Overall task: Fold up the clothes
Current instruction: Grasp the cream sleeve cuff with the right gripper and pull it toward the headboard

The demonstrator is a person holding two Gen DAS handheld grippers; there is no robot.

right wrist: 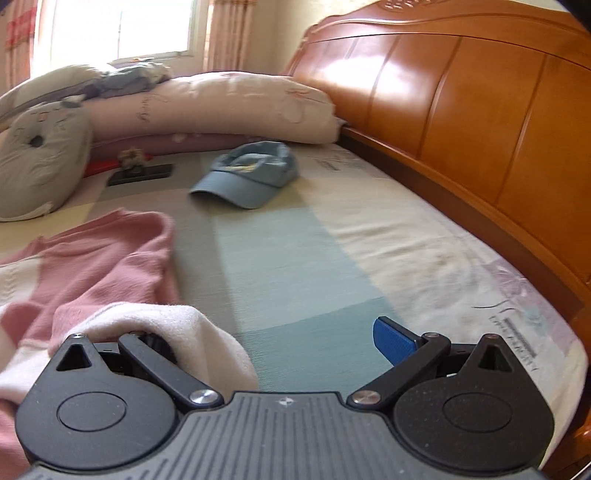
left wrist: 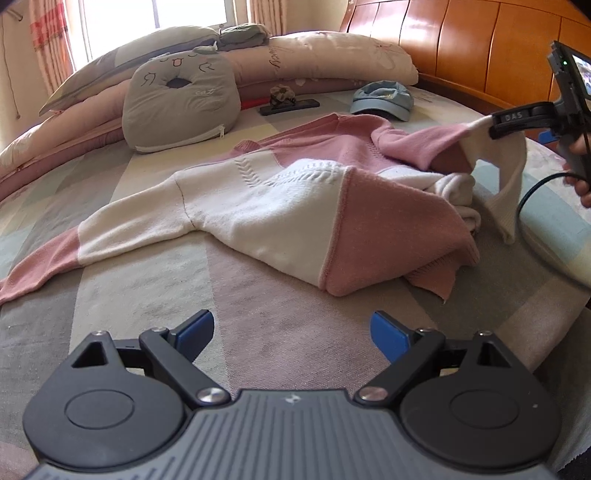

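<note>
Draping over right tool (right wrist: pixel 291 343), sweater (left wrist: pixel 280 206) cuff hides one finger, left tool (left wrist: pixel 291 332) spread empty.

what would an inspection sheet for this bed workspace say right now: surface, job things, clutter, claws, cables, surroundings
surface: patchwork bed sheet, lightly creased
job's things: pink and white sweater, crumpled, one sleeve stretched out flat; not yet folded
clutter: blue cap, cat cushion, dark flat object, all beyond the sweater
claws: left claw open, empty, above bare sheet; right claw open, white sweater edge draped over one finger
cables: black cable loops beside the right claw
surroundings: wooden headboard, stacked pillows, curtained window
</note>
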